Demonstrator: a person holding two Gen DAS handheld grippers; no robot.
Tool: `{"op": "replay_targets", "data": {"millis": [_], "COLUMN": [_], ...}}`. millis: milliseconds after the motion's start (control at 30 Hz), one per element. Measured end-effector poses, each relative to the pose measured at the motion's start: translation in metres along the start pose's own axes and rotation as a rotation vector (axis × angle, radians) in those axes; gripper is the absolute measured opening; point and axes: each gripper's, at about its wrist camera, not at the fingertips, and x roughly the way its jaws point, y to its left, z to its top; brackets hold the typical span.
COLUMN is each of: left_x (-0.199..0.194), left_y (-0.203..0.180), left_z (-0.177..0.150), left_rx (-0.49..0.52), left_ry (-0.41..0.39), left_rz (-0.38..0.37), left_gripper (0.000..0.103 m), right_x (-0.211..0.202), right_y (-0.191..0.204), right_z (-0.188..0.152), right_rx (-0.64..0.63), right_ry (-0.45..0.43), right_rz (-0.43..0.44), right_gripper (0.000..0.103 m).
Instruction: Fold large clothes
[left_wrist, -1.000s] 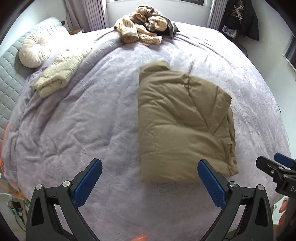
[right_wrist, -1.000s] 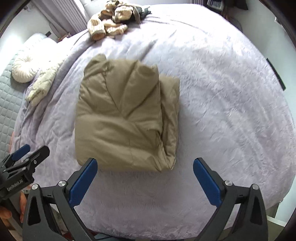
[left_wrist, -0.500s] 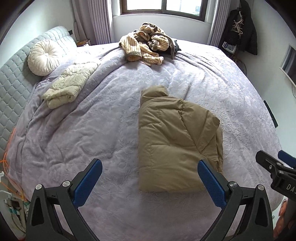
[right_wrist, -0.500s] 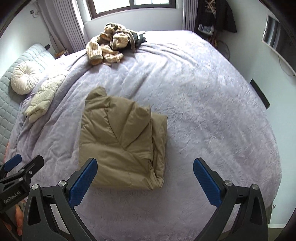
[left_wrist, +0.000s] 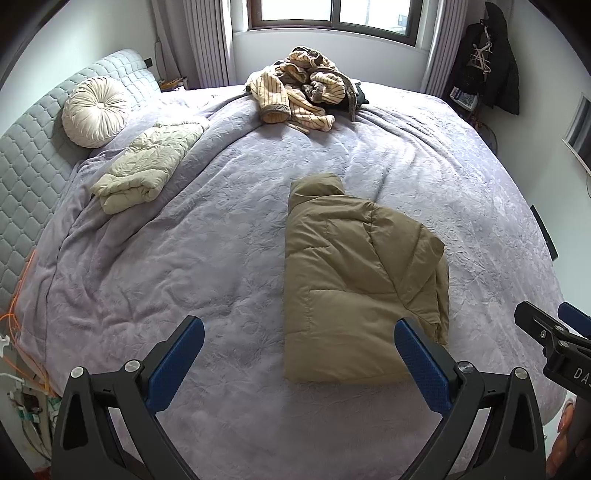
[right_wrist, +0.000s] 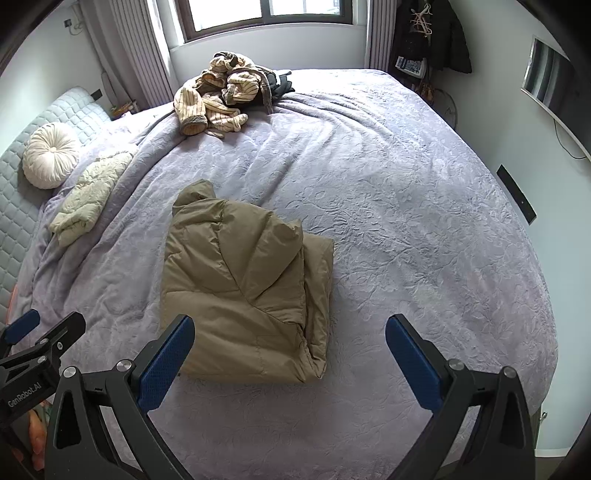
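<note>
A tan puffer jacket lies folded into a rough rectangle on the lilac bed cover; it also shows in the right wrist view. My left gripper is open and empty, held above the bed's near edge, to the left of the jacket's near end. My right gripper is open and empty, above the jacket's near right corner. Each gripper shows at the edge of the other's view, the right one and the left one.
A pile of striped clothes lies at the far side of the bed under the window. A folded cream jacket and a round cushion lie at the left by the headboard. Dark coats hang at the far right.
Both grippers have pulled back and up from the jacket, so more of the bed and room shows. The jacket lies still. Both grippers stay open.
</note>
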Motion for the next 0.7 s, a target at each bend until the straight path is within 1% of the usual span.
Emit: {"op": "replay_targets", "data": {"millis": [700], "left_x": [0.0009], "left_y": [-0.0016], "left_z": [0.0005], "left_rx": [0.016], "left_ry": [0.001], "left_rz": [0.002], "left_gripper": [0.103], "right_x": [0.0005], "right_y": [-0.0005], "right_z": [0.001], "right_rx": [0.001], "right_ry": [0.0], "right_rz": [0.002], "right_gripper": [0.103]}}
